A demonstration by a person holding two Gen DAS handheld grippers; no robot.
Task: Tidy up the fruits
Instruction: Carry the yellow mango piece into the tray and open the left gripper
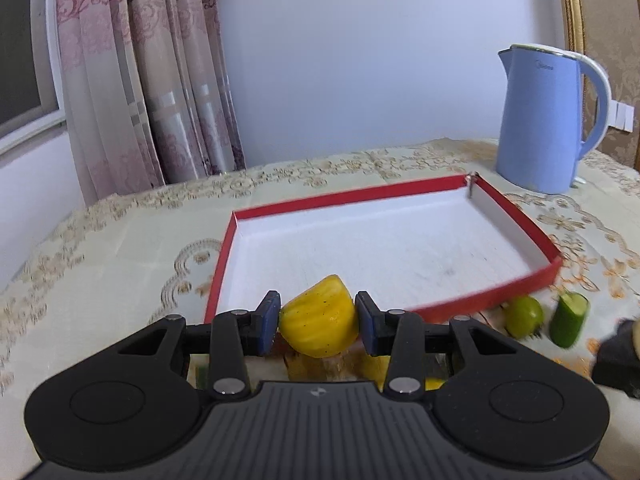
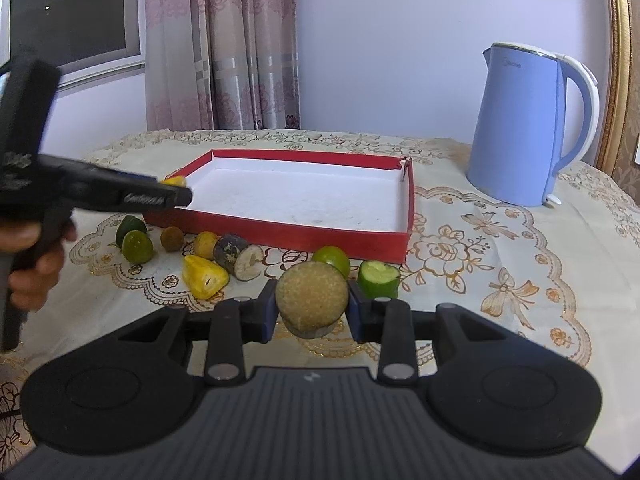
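Note:
My left gripper (image 1: 318, 322) is shut on a yellow fruit piece (image 1: 320, 326), held in the air over the near-left edge of the red tray (image 1: 420, 190). In the right wrist view the same gripper (image 2: 176, 190) reaches in from the left over the tray's (image 2: 280, 236) left corner, a hand behind it. My right gripper (image 2: 311, 306) is shut on a round brown fruit (image 2: 311, 296), in front of the tray. The tray's white inside holds no fruit. Several fruits lie on the cloth in front of the tray: a yellow piece (image 2: 204, 278), a lime (image 2: 332, 260), a cut cucumber (image 2: 378, 278).
A blue electric kettle (image 2: 516, 128) stands at the back right of the table, right of the tray. Green limes (image 2: 136, 246), a small brown fruit (image 2: 172, 238) and a dark cut chunk (image 2: 238, 258) lie left of centre. Curtains and a wall stand behind the table.

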